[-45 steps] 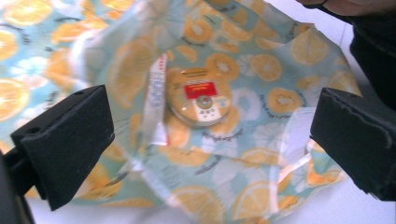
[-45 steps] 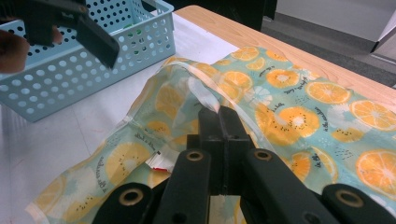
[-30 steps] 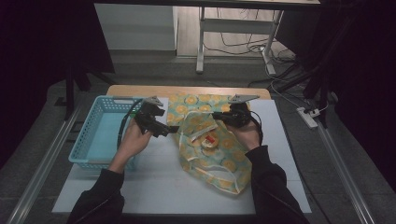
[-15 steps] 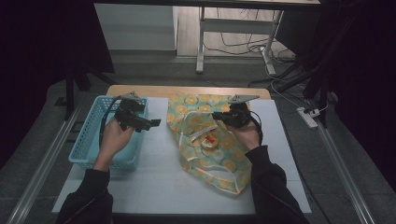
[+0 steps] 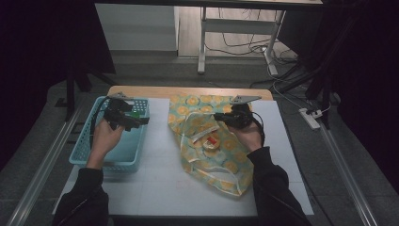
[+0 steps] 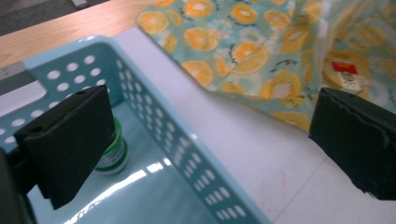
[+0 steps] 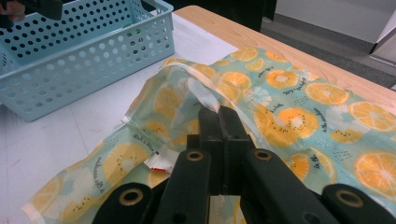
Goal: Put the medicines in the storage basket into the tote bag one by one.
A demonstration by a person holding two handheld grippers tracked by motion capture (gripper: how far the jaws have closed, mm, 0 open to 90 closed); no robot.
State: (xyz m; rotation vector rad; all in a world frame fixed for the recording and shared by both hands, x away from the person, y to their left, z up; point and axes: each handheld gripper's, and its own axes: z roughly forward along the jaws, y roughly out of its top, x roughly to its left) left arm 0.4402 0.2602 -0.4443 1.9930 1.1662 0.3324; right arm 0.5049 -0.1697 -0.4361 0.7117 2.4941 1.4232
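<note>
Your left gripper has swung away from the bag and now hangs over the basket, while your right gripper has stayed at the bag's top edge. In the left gripper view the two black, matte, blocky jaws stand wide apart with nothing between them: released. Behind the left-hand jaw a small round jar with a green label and a pale lid stands on the basket's glossy floor; the jaw hides most of it, so you cannot read the label.

Your right gripper is clenched on the bag. In the right gripper view its jaws meet, pinching a pale folded strip of the bag's rim and holding it lifted above the table.

The bag is thin, crinkly see-through plastic printed with orange and kiwi slices on teal. It lies just beside the basket, towards your right hand, its mouth up at the gripper and its far corner nearest you. Through the film you can make out a round pale packet with a red patch, too blurred to identify.

The basket is light blue rigid plastic, rectangular, with rows of round holes in its walls. Your left hand covers part of its inside in the high view. A white mat covers the wooden table, bare wood showing beyond the basket.
</note>
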